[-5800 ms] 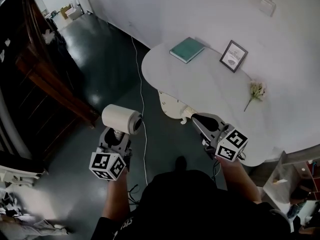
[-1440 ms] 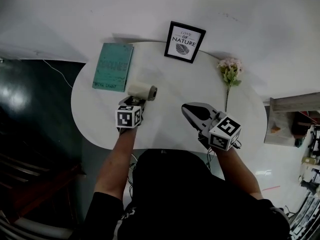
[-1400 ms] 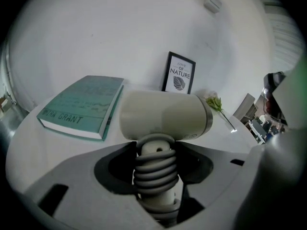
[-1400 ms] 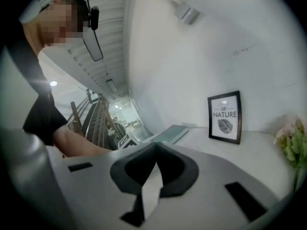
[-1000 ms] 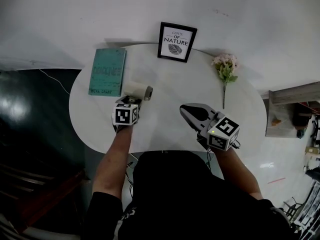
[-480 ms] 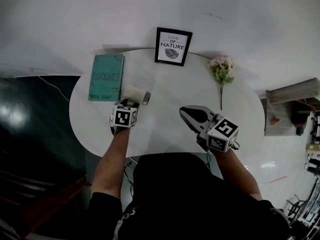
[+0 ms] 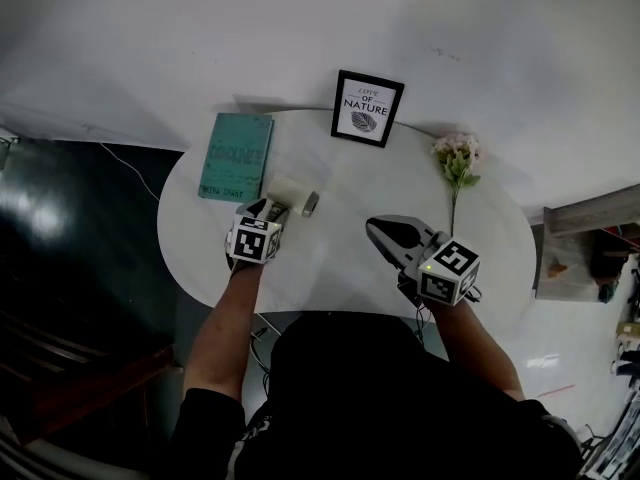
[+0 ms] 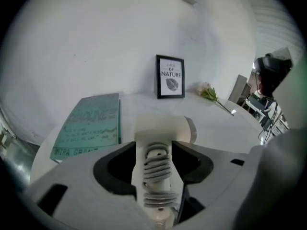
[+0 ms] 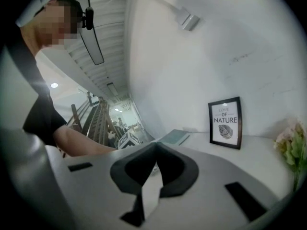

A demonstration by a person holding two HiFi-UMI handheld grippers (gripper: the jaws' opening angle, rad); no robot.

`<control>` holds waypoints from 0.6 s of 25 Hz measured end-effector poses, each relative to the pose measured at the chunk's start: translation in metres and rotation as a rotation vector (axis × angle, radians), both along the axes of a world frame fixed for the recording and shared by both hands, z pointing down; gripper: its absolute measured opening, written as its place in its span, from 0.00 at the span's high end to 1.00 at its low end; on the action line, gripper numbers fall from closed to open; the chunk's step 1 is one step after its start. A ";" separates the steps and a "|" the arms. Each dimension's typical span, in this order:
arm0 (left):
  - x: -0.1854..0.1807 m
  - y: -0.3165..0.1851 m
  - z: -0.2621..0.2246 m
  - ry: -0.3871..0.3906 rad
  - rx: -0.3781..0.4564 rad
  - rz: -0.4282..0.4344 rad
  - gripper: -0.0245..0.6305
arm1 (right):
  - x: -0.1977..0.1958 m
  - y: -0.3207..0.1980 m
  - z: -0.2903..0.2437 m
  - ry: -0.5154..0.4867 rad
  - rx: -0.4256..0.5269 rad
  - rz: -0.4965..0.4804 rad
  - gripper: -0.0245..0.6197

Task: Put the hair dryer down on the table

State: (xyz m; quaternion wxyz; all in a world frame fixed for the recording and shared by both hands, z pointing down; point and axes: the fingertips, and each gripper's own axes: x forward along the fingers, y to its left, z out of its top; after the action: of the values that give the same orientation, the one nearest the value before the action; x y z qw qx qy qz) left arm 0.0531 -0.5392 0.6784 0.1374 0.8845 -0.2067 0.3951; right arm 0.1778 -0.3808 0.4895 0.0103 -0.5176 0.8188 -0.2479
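Change: the left gripper has brought the hair dryer in from over the dark floor. It now sits above the left half of the white oval table.
Left grip: the jaws are clamped on the dryer's handle, right over the coiled cord wound around it. The cream barrel lies crosswise beyond the fingertips, nozzle pointing right.
Right grip: the right gripper hangs over the near-right part of the table. Its jaw tips meet and nothing is between them.
Dryer's place: it's just right of the near end of the teal book. It's well short of the framed "Love of Nature" print against the far wall, and well apart from the pink flower stem to the right.
Contact: I can't tell whether the barrel is already touching the tabletop or just above it.
Step in hand: this looks like the final lowering, with the release yet to come.
Doing it well: bring it straight down onto the bare white patch, keeping it off the book. Let barrel and handle both rest before the jaws part.
Watch for: the round barrel could roll once freed. The cord loops might also catch a jaw, so open fully and draw back along the handle's line.
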 end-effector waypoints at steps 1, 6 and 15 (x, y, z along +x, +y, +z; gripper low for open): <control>-0.001 0.000 -0.008 0.025 0.001 -0.018 0.60 | -0.002 -0.002 -0.001 -0.001 0.009 -0.014 0.95; -0.009 0.003 -0.052 0.147 0.055 -0.098 0.61 | -0.007 -0.009 -0.008 -0.012 0.055 -0.082 0.95; -0.024 0.019 -0.131 0.242 0.213 -0.160 0.83 | -0.013 -0.014 -0.023 -0.024 0.122 -0.186 0.95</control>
State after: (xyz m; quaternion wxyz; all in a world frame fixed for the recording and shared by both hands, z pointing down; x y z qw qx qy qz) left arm 0.0289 -0.5201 0.5477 0.0978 0.9158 -0.2992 0.2494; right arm 0.1653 -0.3951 0.4669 0.0284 -0.4348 0.8767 -0.2037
